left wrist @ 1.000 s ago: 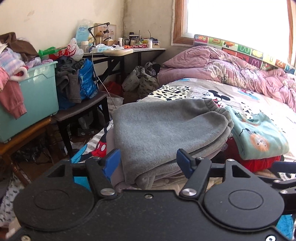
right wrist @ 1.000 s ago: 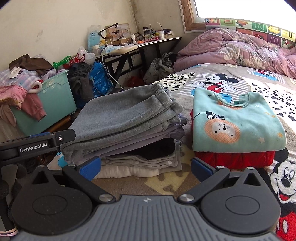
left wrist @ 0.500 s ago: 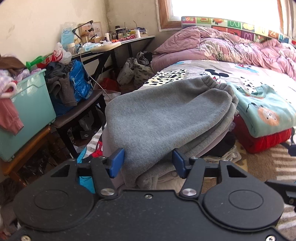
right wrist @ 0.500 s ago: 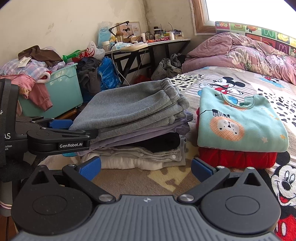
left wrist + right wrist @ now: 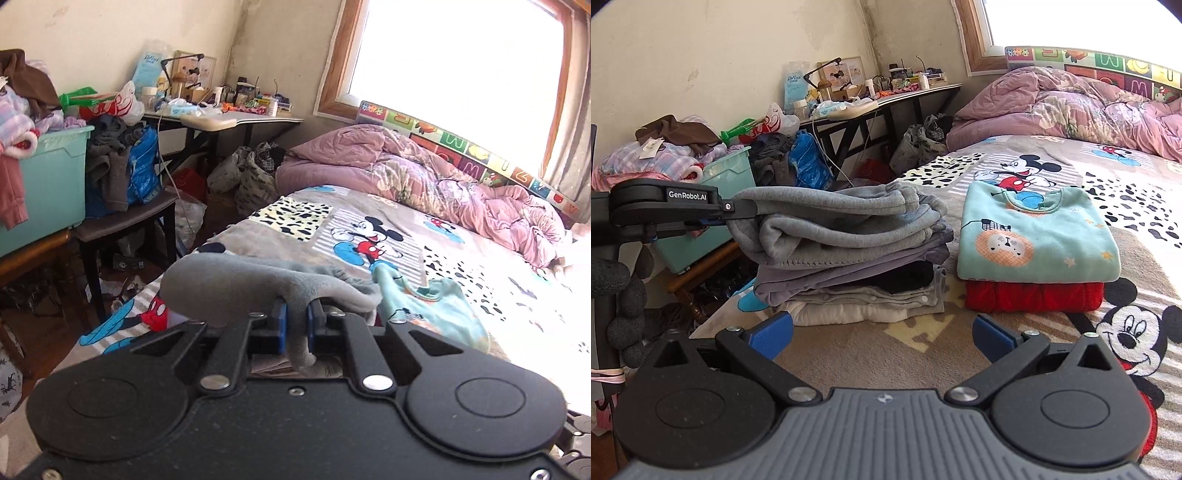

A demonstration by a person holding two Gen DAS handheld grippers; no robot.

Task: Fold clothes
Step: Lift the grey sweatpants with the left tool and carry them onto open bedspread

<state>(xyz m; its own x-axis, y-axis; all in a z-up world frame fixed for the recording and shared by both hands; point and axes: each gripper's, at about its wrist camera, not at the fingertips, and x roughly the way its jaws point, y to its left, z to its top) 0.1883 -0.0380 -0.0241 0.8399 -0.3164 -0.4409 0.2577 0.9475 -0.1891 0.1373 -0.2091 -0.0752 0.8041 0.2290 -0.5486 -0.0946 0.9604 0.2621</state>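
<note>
Pinching near edge of grey fleece garment, left tongs clenched on fabric atop folded stack on bed, likely to lift it. Right tongs spread wide, empty, waiting before stack.

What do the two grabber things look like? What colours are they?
The left gripper is black, with two round discs on its body, silver screws and blue pads on its fingers. Seen from the side, it says GenRobot.AI in white letters. The right gripper has a ridged grey body, black discs and arms, silver screws and blue fingertips. No cables or sleeves show.
</note>
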